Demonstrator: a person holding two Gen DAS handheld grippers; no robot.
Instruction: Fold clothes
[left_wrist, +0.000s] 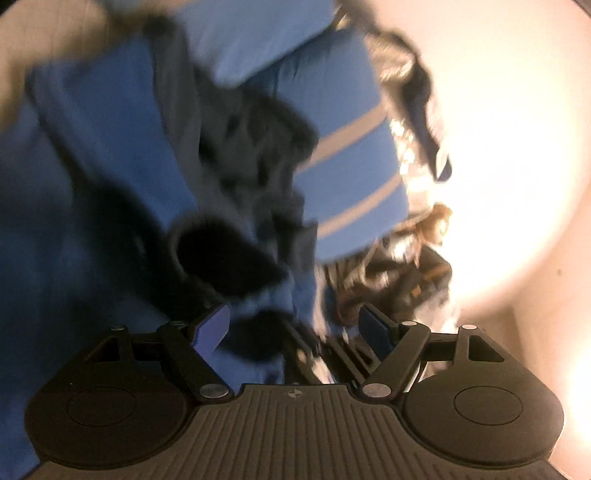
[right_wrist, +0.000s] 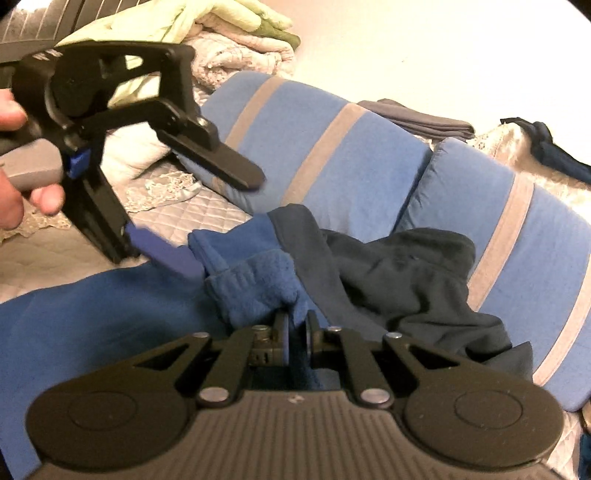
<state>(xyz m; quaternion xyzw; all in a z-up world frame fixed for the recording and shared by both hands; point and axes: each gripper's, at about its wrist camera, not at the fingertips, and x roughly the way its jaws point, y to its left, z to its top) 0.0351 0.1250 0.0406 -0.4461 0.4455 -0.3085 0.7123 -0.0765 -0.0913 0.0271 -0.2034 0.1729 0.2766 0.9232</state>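
A blue fleece garment (right_wrist: 255, 280) with a dark navy part (right_wrist: 406, 277) lies bunched on a sofa. My right gripper (right_wrist: 297, 328) is shut on a fold of the blue fleece, which is pulled up at the pads. A hand holds my left gripper (right_wrist: 221, 221) at the upper left; its jaws stand wide open, the lower blue pad (right_wrist: 177, 258) right beside the fleece's edge. The left wrist view is blurred: the left gripper (left_wrist: 293, 325) is open over the blue and dark fabric (left_wrist: 251, 155), and I cannot tell if the pads touch it.
Two blue cushions with grey stripes (right_wrist: 332, 147) (right_wrist: 517, 240) stand behind the garment. A folded grey cloth (right_wrist: 417, 118) and a dark garment (right_wrist: 554, 151) lie beyond them. Pale blankets (right_wrist: 229, 37) are piled at the back left on a quilted cover (right_wrist: 207, 218).
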